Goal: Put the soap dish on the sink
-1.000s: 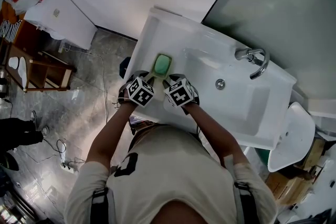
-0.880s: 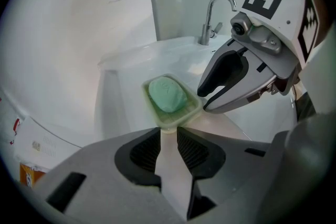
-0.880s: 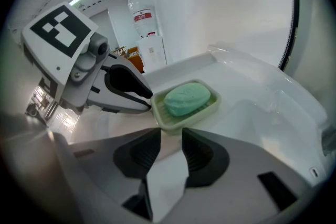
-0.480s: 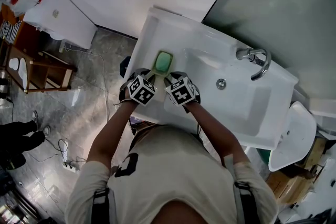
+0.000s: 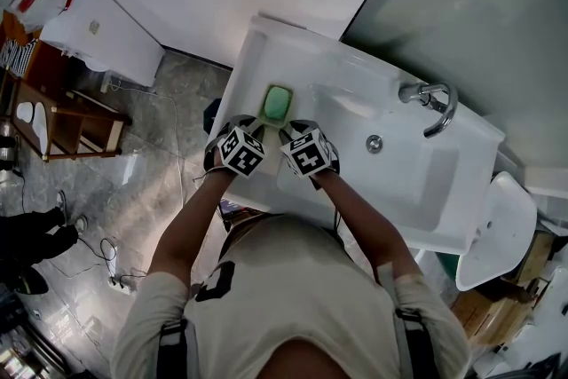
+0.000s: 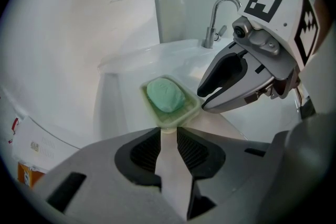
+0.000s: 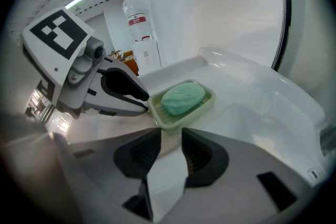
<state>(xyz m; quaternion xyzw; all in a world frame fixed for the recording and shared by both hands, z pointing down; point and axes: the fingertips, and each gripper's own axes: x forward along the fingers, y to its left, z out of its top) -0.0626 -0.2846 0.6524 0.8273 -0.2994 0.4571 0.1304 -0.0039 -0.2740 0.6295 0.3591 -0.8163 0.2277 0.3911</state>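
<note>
A pale green soap dish (image 5: 277,104) holding a green bar of soap (image 6: 166,95) lies flat on the left rim of the white sink (image 5: 266,40). Both grippers point down at its near end. My left gripper (image 5: 256,131) stands at the dish's left near corner and my right gripper (image 5: 286,134) at the right near corner. In the left gripper view the jaws (image 6: 167,131) are apart, with the dish's edge (image 6: 190,113) just at their tips. The right gripper's jaws (image 7: 170,131) also stand apart, just short of the dish (image 7: 207,105). Neither pair presses on it.
The basin with its drain (image 5: 374,142) lies right of the dish, and a chrome faucet (image 5: 430,102) stands at the sink's far side. A mirror panel rises behind it. A wooden shelf (image 5: 75,120) and a white appliance (image 5: 102,35) stand on the floor to the left.
</note>
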